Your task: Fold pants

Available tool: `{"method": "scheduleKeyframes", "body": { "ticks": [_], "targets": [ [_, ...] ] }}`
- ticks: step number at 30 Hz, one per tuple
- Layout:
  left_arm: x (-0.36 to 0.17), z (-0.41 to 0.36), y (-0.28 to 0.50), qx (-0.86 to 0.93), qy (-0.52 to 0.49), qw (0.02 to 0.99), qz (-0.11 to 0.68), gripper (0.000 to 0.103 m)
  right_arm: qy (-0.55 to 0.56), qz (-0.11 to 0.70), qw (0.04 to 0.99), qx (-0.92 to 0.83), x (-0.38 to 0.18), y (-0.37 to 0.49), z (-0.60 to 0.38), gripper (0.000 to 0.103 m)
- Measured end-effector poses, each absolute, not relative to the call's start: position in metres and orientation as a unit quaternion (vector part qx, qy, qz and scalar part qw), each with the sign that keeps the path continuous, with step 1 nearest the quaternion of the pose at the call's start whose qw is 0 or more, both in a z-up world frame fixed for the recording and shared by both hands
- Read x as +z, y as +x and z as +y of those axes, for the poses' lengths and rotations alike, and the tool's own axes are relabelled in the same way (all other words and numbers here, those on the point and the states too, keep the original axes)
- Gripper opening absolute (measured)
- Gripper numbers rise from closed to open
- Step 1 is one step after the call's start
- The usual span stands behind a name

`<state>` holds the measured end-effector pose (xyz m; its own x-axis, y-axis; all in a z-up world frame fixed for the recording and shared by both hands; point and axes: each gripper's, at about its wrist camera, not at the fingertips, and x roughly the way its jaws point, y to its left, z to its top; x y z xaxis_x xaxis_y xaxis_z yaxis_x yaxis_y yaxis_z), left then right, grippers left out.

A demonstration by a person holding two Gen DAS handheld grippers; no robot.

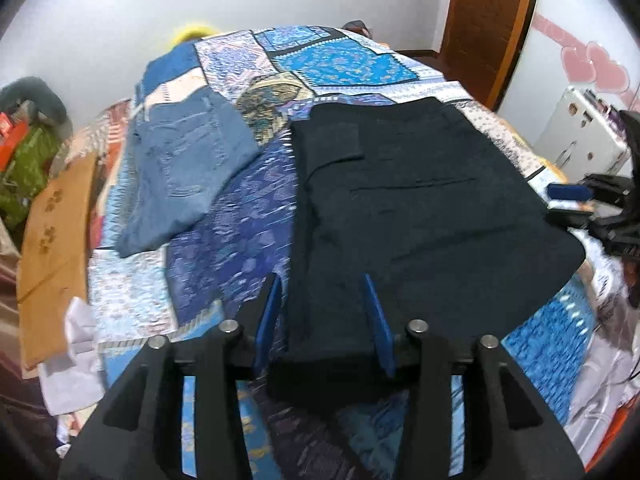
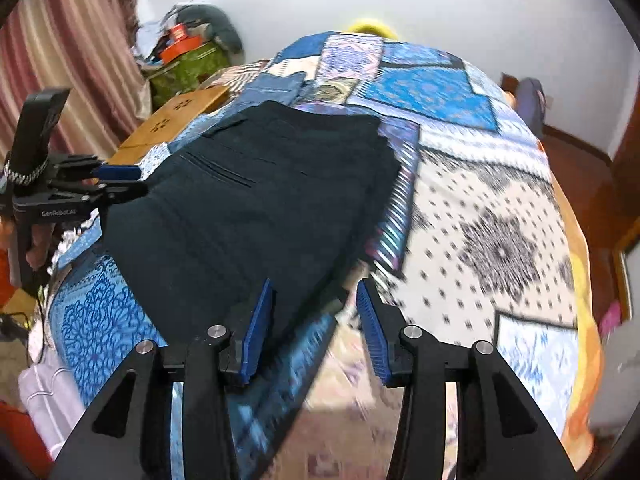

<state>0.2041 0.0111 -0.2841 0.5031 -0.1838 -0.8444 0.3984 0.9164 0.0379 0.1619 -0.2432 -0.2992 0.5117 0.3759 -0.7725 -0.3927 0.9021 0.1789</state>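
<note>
The left gripper (image 1: 324, 312) stood open, its blue pads astride the near edge of the dark pants (image 1: 420, 208) lying flat on the patchwork bed (image 1: 240, 208). Folded jeans (image 1: 180, 160) lay apart, leftward.

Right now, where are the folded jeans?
In the left wrist view, the folded jeans lie on the patchwork bedspread, left of the black pants and apart from them.

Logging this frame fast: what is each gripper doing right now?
Left gripper: open, jaws either side of the dark pants' near edge, not clamped.
Right gripper: open, holding nothing, at the pants' corner.
</note>
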Motion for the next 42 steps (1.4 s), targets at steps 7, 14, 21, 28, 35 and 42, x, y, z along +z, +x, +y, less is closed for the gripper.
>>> {"method": "scheduleKeyframes", "body": {
  "ticks": [7,14,21,28,35,42],
  "targets": [
    [-0.278,0.044,0.205,-0.097,0.13,0.868,0.47,0.045,-0.037,0.451,0.874,0.179,-0.298,0.156,-0.256,0.042],
    [-0.25,0.026,0.22,-0.148,0.08,0.877,0.451,0.064,0.024,0.404,0.896,0.184,-0.271,0.168,-0.258,0.067],
    [-0.269,-0.003,0.254,-0.196,0.046,0.845,0.496,0.067,0.056,0.438,0.873,0.208,-0.296,0.192,-0.242,0.074],
    [-0.304,0.002,0.276,-0.208,-0.011,0.809,0.55,0.072,0.132,0.481,0.834,0.234,-0.329,0.211,-0.243,0.081],
    [-0.316,-0.005,0.292,-0.224,-0.039,0.785,0.576,0.079,0.14,0.485,0.82,0.268,-0.335,0.225,-0.23,0.089],
    [-0.325,-0.005,0.311,-0.238,-0.072,0.759,0.602,0.078,0.132,0.485,0.816,0.285,-0.335,0.24,-0.219,0.09]
  ]
}}
